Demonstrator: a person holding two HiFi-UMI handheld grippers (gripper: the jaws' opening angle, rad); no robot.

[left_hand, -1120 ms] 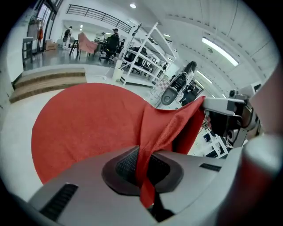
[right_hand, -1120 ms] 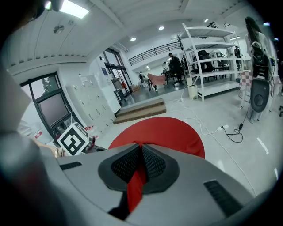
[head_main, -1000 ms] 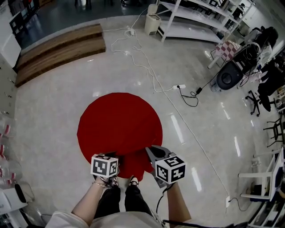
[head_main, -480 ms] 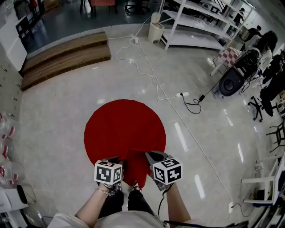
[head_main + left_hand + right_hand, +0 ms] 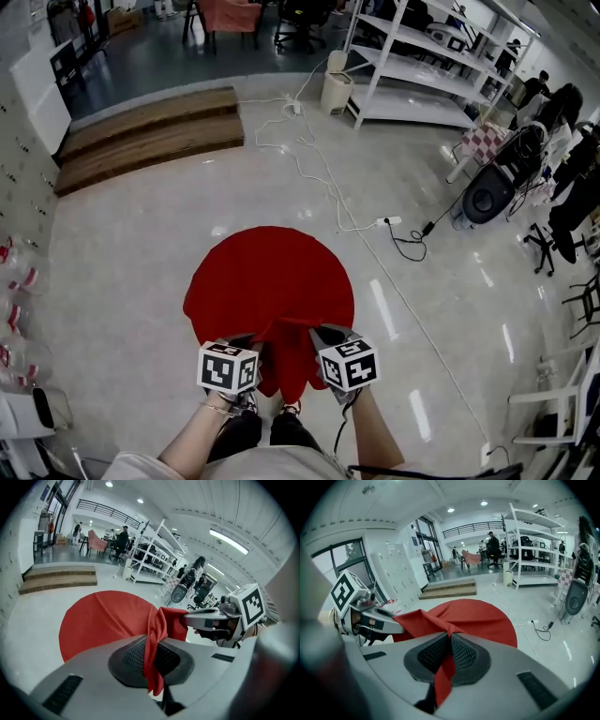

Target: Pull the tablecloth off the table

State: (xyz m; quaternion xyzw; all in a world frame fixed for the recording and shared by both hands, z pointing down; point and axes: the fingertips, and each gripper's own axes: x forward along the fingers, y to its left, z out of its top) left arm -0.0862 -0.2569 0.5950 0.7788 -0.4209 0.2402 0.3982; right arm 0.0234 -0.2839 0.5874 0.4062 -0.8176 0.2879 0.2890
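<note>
Both jaws pinch the near hem of the round red fabric tablecloth: my left hand-held gripper and my right hand-held gripper are clamped tight on it. Since a second ago the left one has come up, so the hem bunches higher between them. The rest still lies flat over the hidden desk. I judge the pull barely begun.

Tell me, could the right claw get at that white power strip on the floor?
Probably not: the right claw is shut on the round red tablecloth, and the white power strip lies well beyond it.
</note>
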